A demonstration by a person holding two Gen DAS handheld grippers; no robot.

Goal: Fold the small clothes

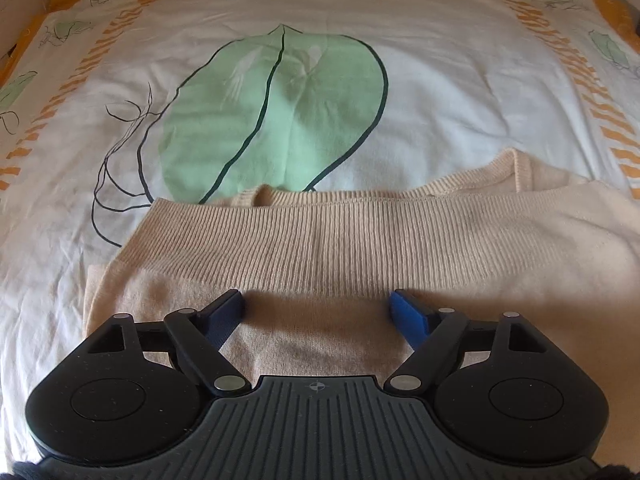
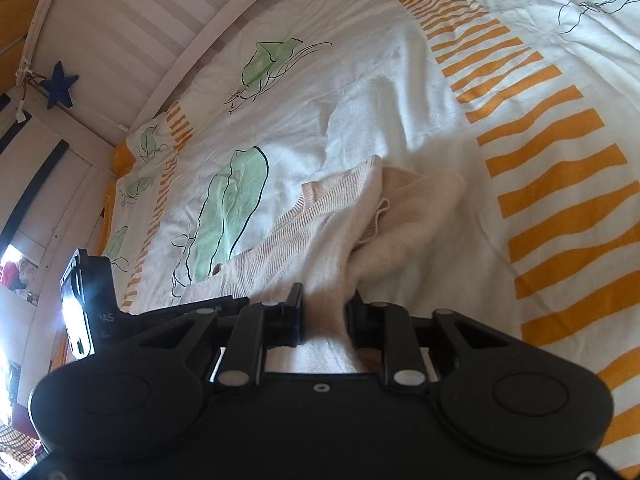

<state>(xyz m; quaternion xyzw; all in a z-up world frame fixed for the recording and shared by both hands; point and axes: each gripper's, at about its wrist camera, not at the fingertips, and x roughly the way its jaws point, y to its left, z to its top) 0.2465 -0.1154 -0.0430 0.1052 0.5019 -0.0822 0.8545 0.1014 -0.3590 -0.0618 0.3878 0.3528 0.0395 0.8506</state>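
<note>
We see beige knit top [image 1: 360, 240] half-folded on bed sheet [image 1: 440, 100]. Left tongs [image 1: 318, 308] gape wide above ribbed hem, empty. Right tongs [image 2: 324, 312] pinch bunched knit. We advise: left grips hem flat, both lift evenly, keep edges aligned.

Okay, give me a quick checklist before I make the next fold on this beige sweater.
1. Right tongs gripping the beige sweater: ok, fabric bunched between the pads.
2. Left tongs free: ok, open above the knit, nothing pinched.
3. Ribbed hem lying straight: ok.
4. Right side flat: not ok, rumpled near the sleeve.
5. Bedsheet beyond clear: ok.
</note>
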